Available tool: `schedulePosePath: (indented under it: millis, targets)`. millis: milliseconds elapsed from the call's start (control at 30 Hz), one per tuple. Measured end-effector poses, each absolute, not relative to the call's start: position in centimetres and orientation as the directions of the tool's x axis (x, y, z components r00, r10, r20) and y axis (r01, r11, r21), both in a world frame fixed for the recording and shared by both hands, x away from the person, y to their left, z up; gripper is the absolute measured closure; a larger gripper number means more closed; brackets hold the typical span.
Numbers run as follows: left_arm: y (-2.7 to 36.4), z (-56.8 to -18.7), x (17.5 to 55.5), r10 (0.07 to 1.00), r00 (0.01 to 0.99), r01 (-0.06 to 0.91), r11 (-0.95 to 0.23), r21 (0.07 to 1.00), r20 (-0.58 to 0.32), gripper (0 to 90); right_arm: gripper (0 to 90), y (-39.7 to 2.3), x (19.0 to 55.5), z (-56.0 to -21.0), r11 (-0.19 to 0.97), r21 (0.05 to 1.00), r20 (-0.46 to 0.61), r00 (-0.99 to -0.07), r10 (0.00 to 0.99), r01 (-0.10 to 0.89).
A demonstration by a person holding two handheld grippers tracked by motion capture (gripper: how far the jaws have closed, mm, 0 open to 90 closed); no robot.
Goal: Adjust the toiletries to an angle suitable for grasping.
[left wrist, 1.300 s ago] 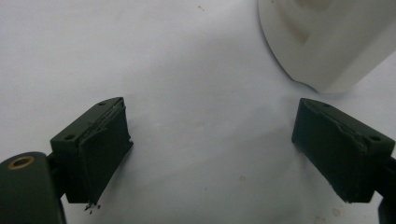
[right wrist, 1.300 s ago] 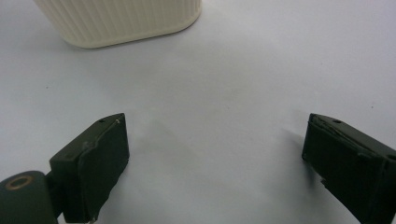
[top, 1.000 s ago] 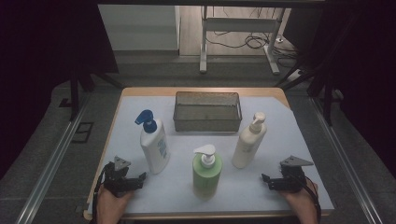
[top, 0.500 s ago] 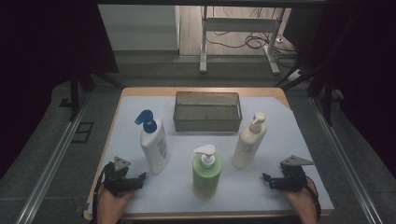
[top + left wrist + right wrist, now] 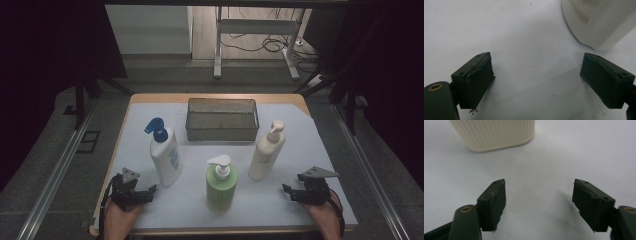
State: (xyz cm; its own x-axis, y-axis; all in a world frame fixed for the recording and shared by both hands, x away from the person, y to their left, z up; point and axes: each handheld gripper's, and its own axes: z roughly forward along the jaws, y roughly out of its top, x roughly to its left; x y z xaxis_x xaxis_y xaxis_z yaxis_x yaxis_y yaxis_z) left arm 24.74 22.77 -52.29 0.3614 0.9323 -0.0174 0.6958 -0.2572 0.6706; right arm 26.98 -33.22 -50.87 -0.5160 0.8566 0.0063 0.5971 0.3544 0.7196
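While I watch from the high view, everything below is placed relative to the mesh basket.

Mesh basket: dark wire tray, rectangular, at the far middle of the white table cover; I see nothing inside it.

Blue-pump bottle: white body with a blue pump head, upright, nearer to me than the basket and off its left end. Its rounded base corner also shows in the left gripper view.

Green bottle: green body with a white pump, upright, straight in front of the basket's middle and the nearest of the three bottles to me.

Cream bottle: pale, upright, pump on top, in front of the basket's right end. Its ribbed base shows in the right gripper view.

Left gripper: low at the near edge, in front of and left of the basket, just beside the blue-pump bottle's base (apart from it, as far as I can tell). Its jaws stand wide apart over bare white cover, holding nothing.

Right gripper: near edge, in front of and right of the basket, nearer to me than the cream bottle and apart from it. Its jaws are spread wide too, with bare cover between them.

Hands: my left hand and right hand come in from the bottom edge behind each gripper.
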Motion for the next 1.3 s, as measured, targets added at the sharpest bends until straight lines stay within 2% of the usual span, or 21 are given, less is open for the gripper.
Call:
schedulePosePath:
  millis: [300, 467, 567, 633, 800, 1300]
  targets:
    - [22.8, -52.3, 24.7, 0.932, 0.361, 0.696, -0.257, 0.671, -0.018, 11.1, 48.1, -33.1, 27.1, -49.6, 0.336, 0.734, 0.060, -0.550, 0.833, 0.590]
    - [22.8, -52.3, 24.7, 0.932, 0.361, 0.695, -0.257, 0.672, -0.017, 11.1, 55.2, -33.1, 27.3, -49.1, 0.337, 0.752, 0.055, -0.564, 0.824, 0.567]
    - [22.8, -52.3, 24.7, 0.932, 0.362, 0.695, -0.256, 0.671, -0.018, 11.1, 66.8, -32.9, 27.7, -48.7, 0.332, 0.758, 0.060, -0.568, 0.821, 0.561]
    - [22.8, -52.3, 24.7, 0.932, 0.361, 0.695, -0.256, 0.671, -0.018, 11.1, 69.6, -32.8, 27.8, -48.6, 0.332, 0.759, 0.064, -0.572, 0.818, 0.560]
    - [22.8, -52.3, 24.7, 0.932, 0.362, 0.695, -0.256, 0.672, -0.018, 11.1, 86.8, -32.2, 28.7, -48.3, 0.333, 0.766, 0.060, -0.578, 0.814, 0.550]
    - [22.8, -52.3, 24.7, 0.932, 0.361, 0.695, -0.256, 0.672, -0.019, 11.1, 89.7, -31.1, 31.0, -48.0, 0.269, 0.782, 0.104, -0.542, 0.834, 0.563]
